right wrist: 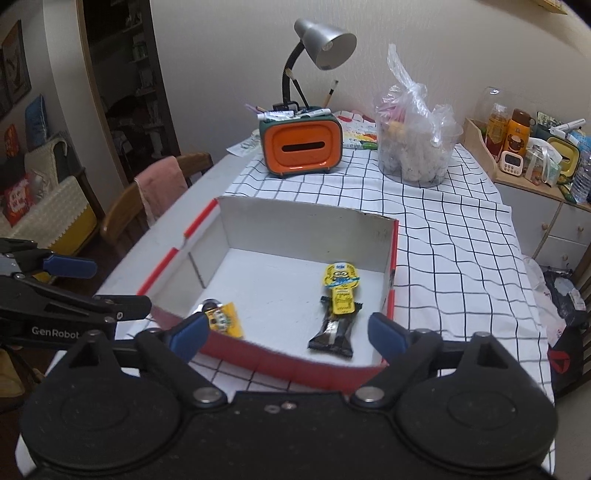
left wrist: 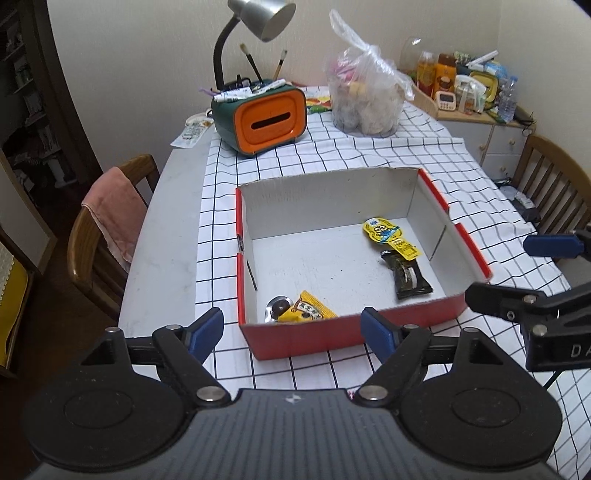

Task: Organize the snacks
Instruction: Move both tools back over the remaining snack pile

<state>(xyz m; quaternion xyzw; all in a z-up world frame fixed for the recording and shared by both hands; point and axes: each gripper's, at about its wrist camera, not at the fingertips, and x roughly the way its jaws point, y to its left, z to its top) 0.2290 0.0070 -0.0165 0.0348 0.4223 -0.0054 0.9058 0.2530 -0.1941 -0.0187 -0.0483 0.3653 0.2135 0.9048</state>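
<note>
Our left gripper (left wrist: 295, 326) sits low in the left wrist frame, its blue-padded fingers (left wrist: 207, 328) spread wide and holding nothing, just in front of the near wall of the shallow red cardboard box with a white inside (left wrist: 332, 192). Our right gripper (right wrist: 286, 330) is equally wide and empty at the bottom of the right wrist frame, poised over the same box's near red wall. Each gripper shows in the other's view, at the right edge and the left edge.

Inside the box, in the left wrist view, we see a yellow snack packet with a silver end (left wrist: 299, 312) in the lower left corner, against the near wall. A dark brown wrapped bar (left wrist: 408, 275) lies toward the right side, and a yellow cartoon-printed flat snack (left wrist: 388, 234) lies just above it, its tail overlapping the bar's top end.

The box rests on a white tablecloth with a black grid (left wrist: 369, 155) covering the tabletop. Toward the top of the frame stand an orange-and-green organizer holding pens and brushes (left wrist: 262, 118), a silver gooseneck desk lamp (left wrist: 264, 18) behind it, and a clear plastic bag of items (left wrist: 364, 99) to the right. A wooden chair draped with a pink cloth (left wrist: 110, 221) stands at the left.
</note>
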